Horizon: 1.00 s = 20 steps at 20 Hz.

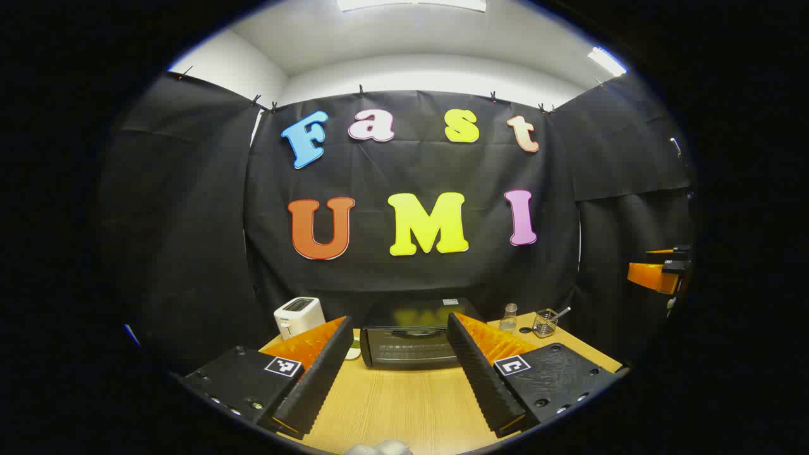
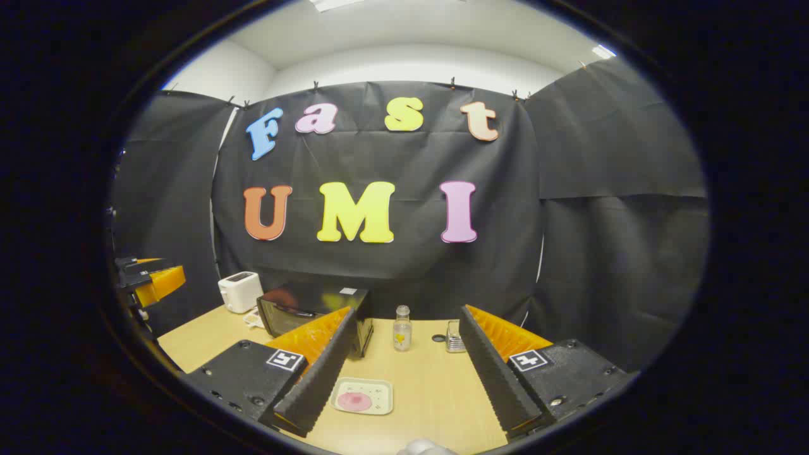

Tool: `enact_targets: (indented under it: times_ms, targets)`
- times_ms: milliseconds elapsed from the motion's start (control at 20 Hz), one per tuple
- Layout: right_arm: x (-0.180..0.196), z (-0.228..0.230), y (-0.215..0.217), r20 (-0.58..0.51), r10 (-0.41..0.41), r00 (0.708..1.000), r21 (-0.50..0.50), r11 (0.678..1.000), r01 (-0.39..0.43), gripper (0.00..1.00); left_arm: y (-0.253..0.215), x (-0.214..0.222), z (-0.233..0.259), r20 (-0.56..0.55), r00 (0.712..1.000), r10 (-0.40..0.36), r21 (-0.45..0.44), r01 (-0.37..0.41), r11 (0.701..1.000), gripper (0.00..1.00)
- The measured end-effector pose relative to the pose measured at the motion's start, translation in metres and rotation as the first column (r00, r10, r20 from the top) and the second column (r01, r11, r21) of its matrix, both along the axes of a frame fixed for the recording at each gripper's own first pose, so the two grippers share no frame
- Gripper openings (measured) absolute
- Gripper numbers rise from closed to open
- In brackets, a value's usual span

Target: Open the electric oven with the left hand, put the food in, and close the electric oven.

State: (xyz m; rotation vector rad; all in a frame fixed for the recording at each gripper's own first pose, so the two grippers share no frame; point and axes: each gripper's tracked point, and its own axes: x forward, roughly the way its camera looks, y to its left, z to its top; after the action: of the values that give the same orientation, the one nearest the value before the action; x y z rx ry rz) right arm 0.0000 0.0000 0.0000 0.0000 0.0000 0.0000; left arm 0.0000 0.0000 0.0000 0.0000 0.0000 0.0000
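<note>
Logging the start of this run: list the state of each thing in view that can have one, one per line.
Black electric oven with glass door: door closed, upright on the table.
Left claw: open, empty, aimed at the oven.
Right claw: open, empty.
Pale rectangular tray with pink food: flat on the table, outside the oven.
Clear glass bottle: upright, capped.
White toaster: upright; slots look empty.

Landmark: electric oven (image 1: 411, 338), set at the table's (image 1: 404, 404) back.
Left of oven: toaster (image 1: 298, 316).
Right of oven: bottle (image 2: 401, 328), wire holder (image 1: 545, 322).
Before oven: tray (image 2: 363, 396).
</note>
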Motion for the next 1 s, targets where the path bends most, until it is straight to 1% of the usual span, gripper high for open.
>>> enact_targets:
  times_ms: [200, 300, 500, 700, 1000]
  targets:
    - [0.004, -0.001, 0.002, -0.005, -0.002, 1.000, -0.007, 1.000, 0.002, 1.00, 0.006, 0.009, -0.006, -0.010, 1.000, 0.017, -0.004, -0.017, 1.000, 0.95]
    - [0.006, 0.000, 0.000, -0.005, -0.006, 1.000, 0.000, 1.000, 0.006, 1.00, 0.003, 0.014, -0.005, -0.008, 1.000, 0.008, -0.021, -0.008, 1.000, 0.95]
    - [0.008, 0.000, -0.006, -0.007, -0.020, 1.000, -0.008, 1.000, 0.020, 1.00, -0.003, 0.029, -0.008, -0.006, 1.000, -0.005, -0.015, 0.005, 1.000, 0.95]
    - [0.011, 0.002, -0.015, -0.010, -0.034, 0.999, -0.007, 0.999, 0.034, 1.00, -0.013, 0.047, -0.013, -0.022, 1.000, -0.021, -0.031, 0.021, 0.999, 0.95]
    - [0.018, 0.004, -0.018, -0.013, -0.046, 0.999, 0.000, 0.999, 0.046, 1.00, -0.018, 0.056, -0.012, -0.014, 0.999, -0.031, -0.027, 0.030, 0.999, 0.95]
